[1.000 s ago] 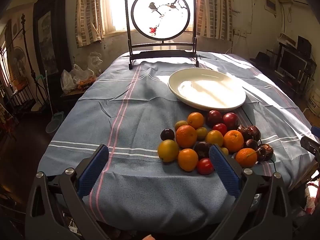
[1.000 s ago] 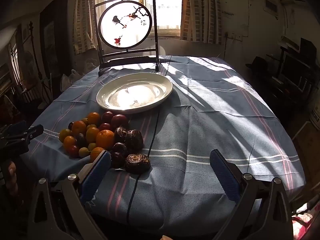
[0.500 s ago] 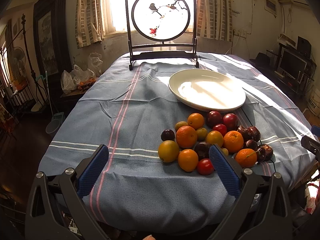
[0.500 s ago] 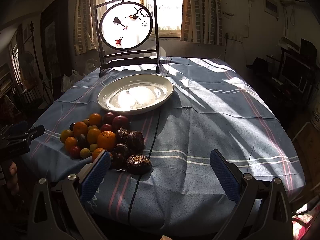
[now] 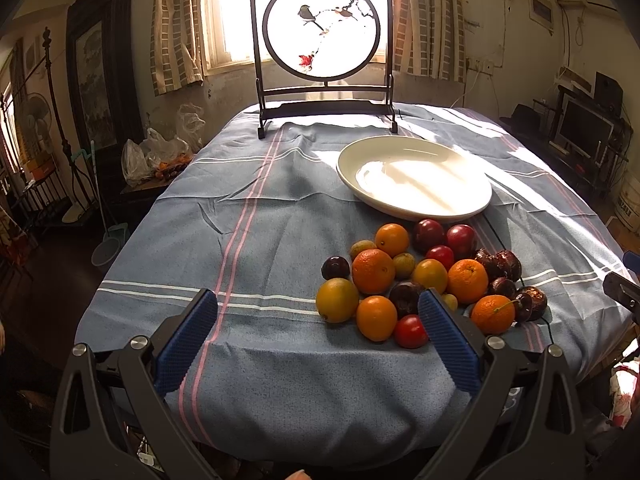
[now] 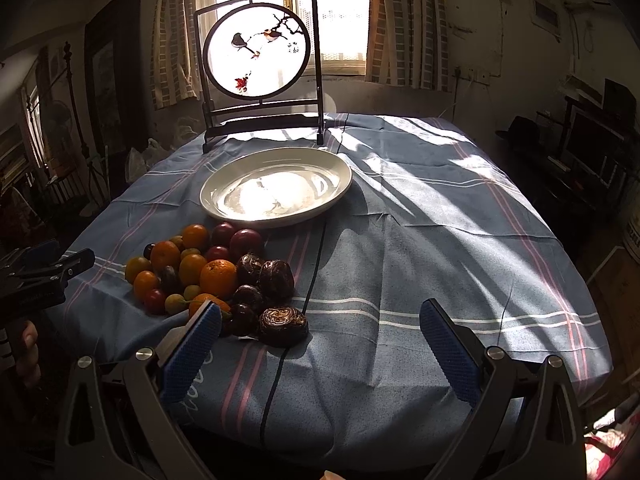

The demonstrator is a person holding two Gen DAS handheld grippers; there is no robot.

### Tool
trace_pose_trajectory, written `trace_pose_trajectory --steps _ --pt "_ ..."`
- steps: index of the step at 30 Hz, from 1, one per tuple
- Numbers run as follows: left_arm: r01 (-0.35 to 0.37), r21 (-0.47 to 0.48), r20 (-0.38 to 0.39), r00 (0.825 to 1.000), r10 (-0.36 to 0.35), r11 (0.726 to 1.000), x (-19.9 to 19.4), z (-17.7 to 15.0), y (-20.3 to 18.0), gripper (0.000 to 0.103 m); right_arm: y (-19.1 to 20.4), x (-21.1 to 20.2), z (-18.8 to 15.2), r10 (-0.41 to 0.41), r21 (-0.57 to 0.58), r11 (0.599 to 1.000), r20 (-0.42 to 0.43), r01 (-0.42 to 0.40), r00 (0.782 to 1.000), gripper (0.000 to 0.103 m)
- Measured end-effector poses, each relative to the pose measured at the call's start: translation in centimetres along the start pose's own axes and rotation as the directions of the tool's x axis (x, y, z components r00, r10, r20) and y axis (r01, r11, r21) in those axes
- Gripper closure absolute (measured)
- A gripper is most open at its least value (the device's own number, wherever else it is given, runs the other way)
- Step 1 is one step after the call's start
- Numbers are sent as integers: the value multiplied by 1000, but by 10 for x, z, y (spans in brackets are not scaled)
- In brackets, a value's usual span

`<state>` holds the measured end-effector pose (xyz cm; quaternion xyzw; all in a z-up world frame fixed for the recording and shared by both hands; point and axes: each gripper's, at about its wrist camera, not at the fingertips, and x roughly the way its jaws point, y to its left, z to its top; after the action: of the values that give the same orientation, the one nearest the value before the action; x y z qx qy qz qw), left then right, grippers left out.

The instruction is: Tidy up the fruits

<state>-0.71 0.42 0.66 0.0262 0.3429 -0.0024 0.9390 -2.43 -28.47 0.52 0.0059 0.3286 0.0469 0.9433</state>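
A pile of fruit (image 5: pixel 424 276) lies on the blue striped tablecloth: several oranges, red plums, small yellow fruits and dark wrinkled passion fruits. It also shows in the right wrist view (image 6: pixel 216 276). An empty white plate (image 5: pixel 414 178) sits just behind the pile, also seen in the right wrist view (image 6: pixel 276 186). My left gripper (image 5: pixel 318 334) is open and empty at the table's near edge, left of the pile. My right gripper (image 6: pixel 320 338) is open and empty at the near edge, right of the pile.
A round framed bird screen on a dark stand (image 5: pixel 322 36) stands at the table's far end, behind the plate. The tablecloth (image 6: pixel 440 220) covers the table. Furniture and bags stand on the floor to the left (image 5: pixel 152 156).
Both grippers have drifted slightly; the scene sits a little lower in each view. Nothing was grasped and the fruit has not moved.
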Motion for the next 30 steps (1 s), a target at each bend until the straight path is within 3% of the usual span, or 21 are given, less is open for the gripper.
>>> trace_pose_trajectory --steps 30 --pt "-1 8 7 1000 1 1000 -1 -2 -3 5 4 1 -4 7 -10 1000 -2 -7 1000 3"
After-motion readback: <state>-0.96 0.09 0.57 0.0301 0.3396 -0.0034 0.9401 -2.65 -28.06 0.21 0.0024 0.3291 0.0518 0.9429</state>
